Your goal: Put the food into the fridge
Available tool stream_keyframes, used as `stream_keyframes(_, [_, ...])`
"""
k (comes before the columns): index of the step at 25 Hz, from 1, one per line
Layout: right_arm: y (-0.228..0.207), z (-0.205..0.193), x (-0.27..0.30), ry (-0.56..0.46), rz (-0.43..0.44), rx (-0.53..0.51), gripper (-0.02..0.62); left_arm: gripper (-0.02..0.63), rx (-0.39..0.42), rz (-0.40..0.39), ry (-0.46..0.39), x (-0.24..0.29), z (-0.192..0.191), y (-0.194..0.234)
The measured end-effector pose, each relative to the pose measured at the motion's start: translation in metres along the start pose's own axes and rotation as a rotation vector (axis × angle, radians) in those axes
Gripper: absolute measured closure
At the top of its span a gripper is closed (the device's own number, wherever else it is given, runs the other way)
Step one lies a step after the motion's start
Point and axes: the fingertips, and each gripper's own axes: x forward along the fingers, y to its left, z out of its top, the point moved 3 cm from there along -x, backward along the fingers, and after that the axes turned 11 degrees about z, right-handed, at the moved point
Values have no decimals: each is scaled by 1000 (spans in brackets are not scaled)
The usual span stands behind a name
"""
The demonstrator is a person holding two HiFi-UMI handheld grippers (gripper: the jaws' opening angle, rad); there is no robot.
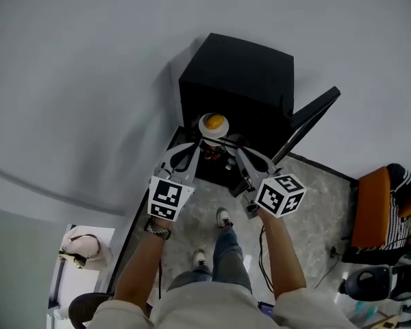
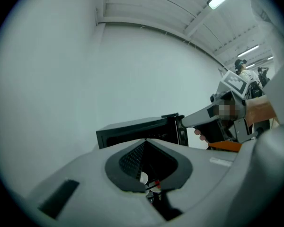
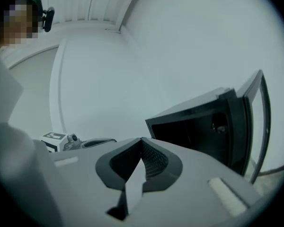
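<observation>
right tool (image 3: 142, 144): jaws fully together, tips meeting. A pale strip (image 3: 129, 188) shows in the slit behind the tips, can't tell what it is

left tool (image 2: 145, 144): jaws together at the tips too. A white and red bit (image 2: 145, 178) sits low in the slit, too small to ID

both tools angle inward, tips near each other, aimed at the fridge (image 1: 236, 74)

fried egg (image 1: 214, 123): just past both sets of tips in the head view, over the fridge's open front. Can't tell if it touches either tool or lies inside. Neither gripper view shows it clearly

egg orientation: lying flat, yolk face up toward the head camera. Round disc, so no long axis to call

fridge: black box, opening faces the person, door (image 1: 314, 118) swung out to the person's right, interior dark
</observation>
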Motion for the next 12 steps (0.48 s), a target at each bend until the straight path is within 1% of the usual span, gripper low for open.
stream_keyframes(2, [11, 13, -10, -7, 0, -28, 589, 609, 19, -5, -15, -8, 14, -4])
stream_keyframes(5, [31, 30, -24, -32, 14, -49, 589, 609, 19, -17, -36, -21, 32, -11])
stream_keyframes(9, [60, 44, -45, -33, -3, -132, 590, 609, 14, -32, -65, -48, 51, -18])
stream_keyframes(12, [75, 54, -58, -34, -20, -195, 589, 609, 22, -28, -77, -64, 59, -18])
